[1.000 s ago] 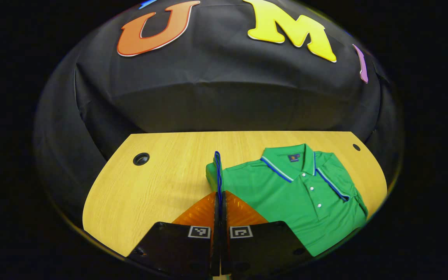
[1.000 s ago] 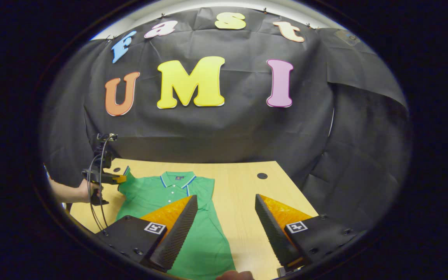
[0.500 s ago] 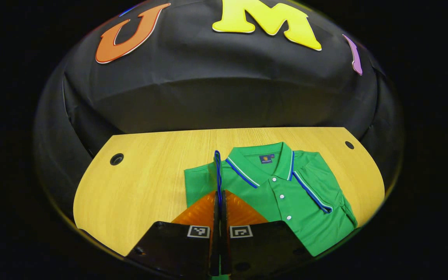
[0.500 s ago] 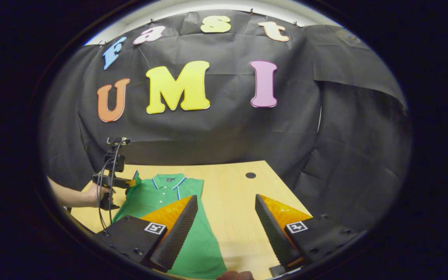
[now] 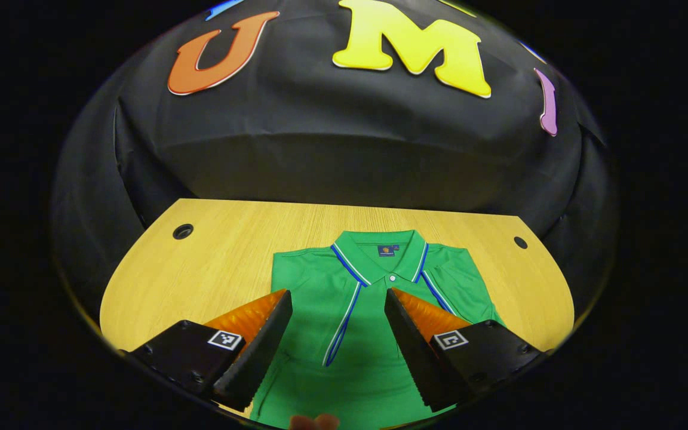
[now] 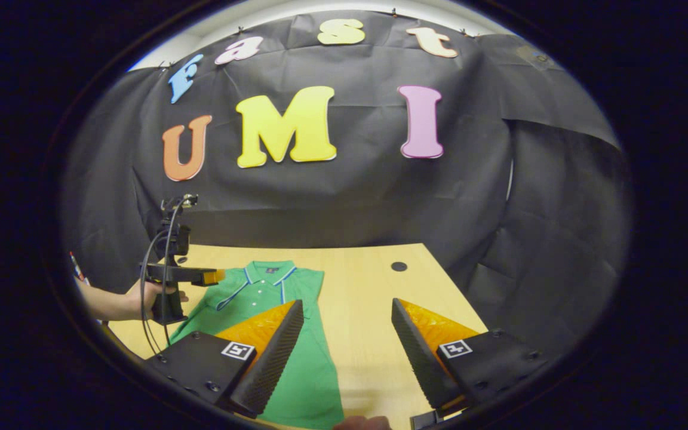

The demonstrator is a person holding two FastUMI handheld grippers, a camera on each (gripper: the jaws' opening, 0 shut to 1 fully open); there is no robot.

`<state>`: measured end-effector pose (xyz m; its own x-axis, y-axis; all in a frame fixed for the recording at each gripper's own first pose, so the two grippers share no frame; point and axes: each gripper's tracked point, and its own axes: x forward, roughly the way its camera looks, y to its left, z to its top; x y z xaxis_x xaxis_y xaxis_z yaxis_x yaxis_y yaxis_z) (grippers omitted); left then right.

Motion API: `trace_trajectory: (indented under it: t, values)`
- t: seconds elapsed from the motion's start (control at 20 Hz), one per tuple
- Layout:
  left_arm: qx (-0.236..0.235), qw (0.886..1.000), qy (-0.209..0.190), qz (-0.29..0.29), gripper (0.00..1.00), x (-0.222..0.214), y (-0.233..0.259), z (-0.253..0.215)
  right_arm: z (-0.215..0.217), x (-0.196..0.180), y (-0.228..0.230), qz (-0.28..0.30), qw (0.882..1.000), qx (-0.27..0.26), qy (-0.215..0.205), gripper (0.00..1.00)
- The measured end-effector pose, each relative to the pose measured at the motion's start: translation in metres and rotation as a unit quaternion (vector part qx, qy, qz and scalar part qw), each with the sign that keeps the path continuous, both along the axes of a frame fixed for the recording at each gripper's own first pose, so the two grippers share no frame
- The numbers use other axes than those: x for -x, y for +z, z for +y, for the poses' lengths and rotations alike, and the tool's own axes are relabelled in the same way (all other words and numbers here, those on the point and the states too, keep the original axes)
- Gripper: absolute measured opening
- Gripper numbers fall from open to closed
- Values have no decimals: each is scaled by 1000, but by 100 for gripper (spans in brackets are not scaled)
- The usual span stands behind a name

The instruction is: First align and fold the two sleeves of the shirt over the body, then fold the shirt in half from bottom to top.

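The left gripper point(image 5: 337, 298) hung with its fingers spread wide, gripped by a hand point(image 6: 156, 297); the right gripper point(image 6: 347, 307) likewise gaped, holding nothing.

Wooden table point(image 5: 212, 269) (2 round holes point(image 5: 183, 231)) stands against black cloth wall point(image 6: 344, 197).

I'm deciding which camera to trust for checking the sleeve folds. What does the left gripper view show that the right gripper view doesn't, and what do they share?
Left gripper view alone: the collar's inner label, and both folded-in sleeves, blue-striped cuffs lying on the chest either side of the placket.

Right gripper view alone: the left gripper from outside, its cable, and the hand holding it above the shirt.

Both: the green polo shirt flat on the wooden table, and each camera's own fingers spread open; the right gripper holds nothing.
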<state>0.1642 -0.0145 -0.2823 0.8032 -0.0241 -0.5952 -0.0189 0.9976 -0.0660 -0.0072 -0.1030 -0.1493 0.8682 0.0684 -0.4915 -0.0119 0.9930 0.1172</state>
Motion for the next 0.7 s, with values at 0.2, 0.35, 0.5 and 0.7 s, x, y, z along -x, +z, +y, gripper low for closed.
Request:
trace_trajectory:
  t: [0.2,0.35,0.5,0.7]
  values:
    - [8,1000,6,-20,100,74,33,20,25,2,-22,20,998,-11,57,93]
    - [4,1000,11,-14,100,139,36,39,37,19,-41,38,995,-6,97,93]
    - [-1,1000,-5,14,100,204,20,51,43,43,-69,69,989,4,132,93]
    - [-4,995,-47,89,100,297,-15,58,44,98,-112,140,973,25,183,96]
